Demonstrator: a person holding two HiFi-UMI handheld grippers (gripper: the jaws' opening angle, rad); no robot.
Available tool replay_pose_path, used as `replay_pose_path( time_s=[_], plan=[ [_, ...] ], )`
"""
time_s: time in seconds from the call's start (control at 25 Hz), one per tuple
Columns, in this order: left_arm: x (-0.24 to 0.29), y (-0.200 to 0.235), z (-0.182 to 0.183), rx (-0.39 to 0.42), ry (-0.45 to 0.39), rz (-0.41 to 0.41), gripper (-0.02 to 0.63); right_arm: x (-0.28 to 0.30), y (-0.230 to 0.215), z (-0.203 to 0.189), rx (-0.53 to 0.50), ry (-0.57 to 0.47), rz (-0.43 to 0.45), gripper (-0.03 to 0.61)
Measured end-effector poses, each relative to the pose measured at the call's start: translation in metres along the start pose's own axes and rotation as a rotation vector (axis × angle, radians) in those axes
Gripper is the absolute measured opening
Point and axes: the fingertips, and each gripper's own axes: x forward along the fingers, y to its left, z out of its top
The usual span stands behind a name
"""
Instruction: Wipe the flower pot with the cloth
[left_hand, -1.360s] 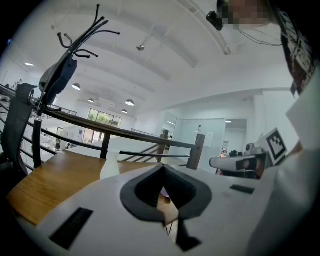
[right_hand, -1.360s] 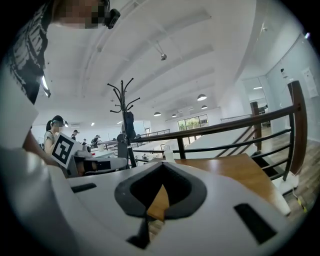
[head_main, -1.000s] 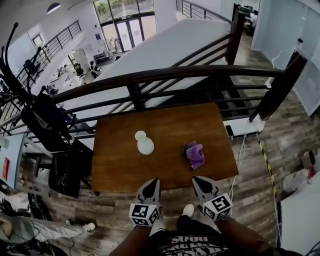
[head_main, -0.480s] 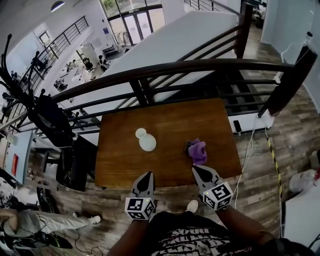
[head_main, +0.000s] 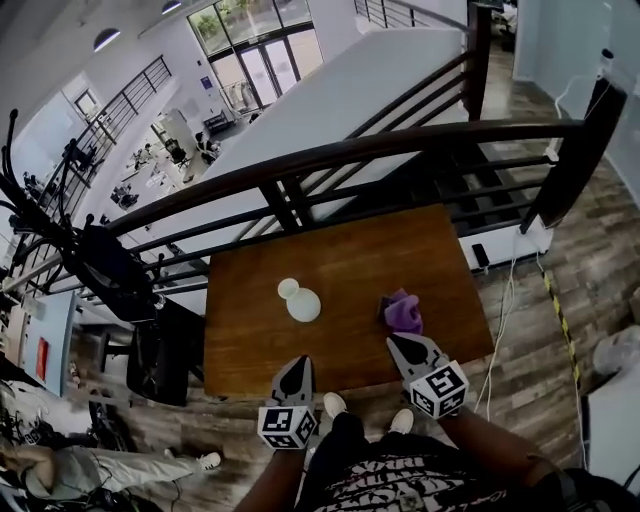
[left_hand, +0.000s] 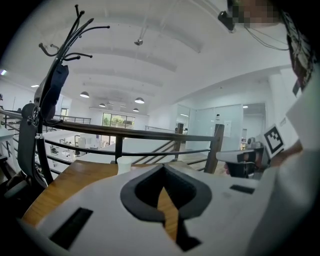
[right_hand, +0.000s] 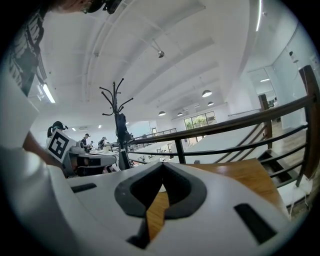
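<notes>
Flower pot: the white flower pot (head_main: 300, 302) stands near the middle of the wooden table (head_main: 340, 250), slightly towards the person's left, with nothing touching it.
Pot contents: nothing shows above its narrow mouth, and no view looks inside, so what it holds cannot be told.
Cloth: the purple cloth (head_main: 404, 312) lies in a crumpled heap on the table to the pot's right, well apart from it and nearer the front edge, so it appears not yet picked up.
Right gripper: the right gripper (head_main: 399, 344) hangs over the table's front edge just short of the cloth. Its jaws are closed together with nothing between them. Judged from this, it lines up for the pickup, and the jaws must part first.
Left gripper: the left gripper (head_main: 298, 363) is level with the front edge, pointing at the pot. Its jaws are closed and empty, probably ready to steady the pot.
Railing: a dark railing (head_main: 380, 148) runs behind the table's far edge.
Coat stand: a coat stand (head_main: 60, 215) with a dark garment stands off the table's left side.
</notes>
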Motion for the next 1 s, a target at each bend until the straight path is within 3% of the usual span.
replay_pose_path(
  time_s=[0.28, 0.44, 0.72, 1.0],
  plan=[
    [0.027, 0.030, -0.006, -0.002, 0.013, -0.016, -0.002, 0.034, -0.011, -0.011, -0.007, 0.051, -0.037, -0.012],
    [0.053, 0.052, -0.023, -0.001, 0.051, -0.035, -0.002, 0.055, -0.028, -0.031, -0.018, 0.133, -0.096, -0.012],
    [0.101, 0.066, -0.055, -0.013, 0.133, -0.138, -0.002, 0.078, -0.072, -0.083, -0.011, 0.319, -0.217, -0.012],
    [0.137, 0.064, -0.079, -0.019, 0.191, -0.236, -0.002, 0.088, -0.097, -0.115, 0.000, 0.435, -0.290, -0.012]
  ],
)
